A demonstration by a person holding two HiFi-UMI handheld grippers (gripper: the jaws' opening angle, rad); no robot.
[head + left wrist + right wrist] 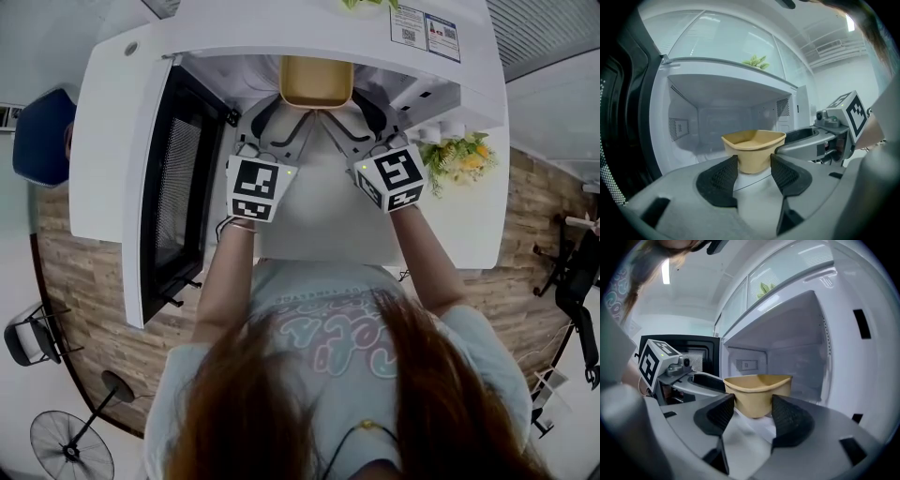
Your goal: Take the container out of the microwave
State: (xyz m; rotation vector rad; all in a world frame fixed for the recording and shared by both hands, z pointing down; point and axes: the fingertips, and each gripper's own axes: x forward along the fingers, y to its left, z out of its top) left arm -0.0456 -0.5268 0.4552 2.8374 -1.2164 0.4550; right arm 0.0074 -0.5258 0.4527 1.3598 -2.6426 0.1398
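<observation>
A tan plastic container (317, 82) stands just inside the open white microwave (309, 37), near its front edge. My left gripper (284, 117) grips the container's near left corner and my right gripper (349, 112) its near right corner. In the left gripper view the container (753, 145) sits between the black pads (724, 180), which touch its sides. The right gripper view shows the same: the container (757, 387) is squeezed between the pads (787, 420). The container looks empty and upright.
The microwave door (173, 197) hangs open to the left of my left arm. The microwave stands on a white counter (469, 216) with a small flower plant (459, 155) to the right. A blue chair (37, 131) and a floor fan (70, 445) stand at the left.
</observation>
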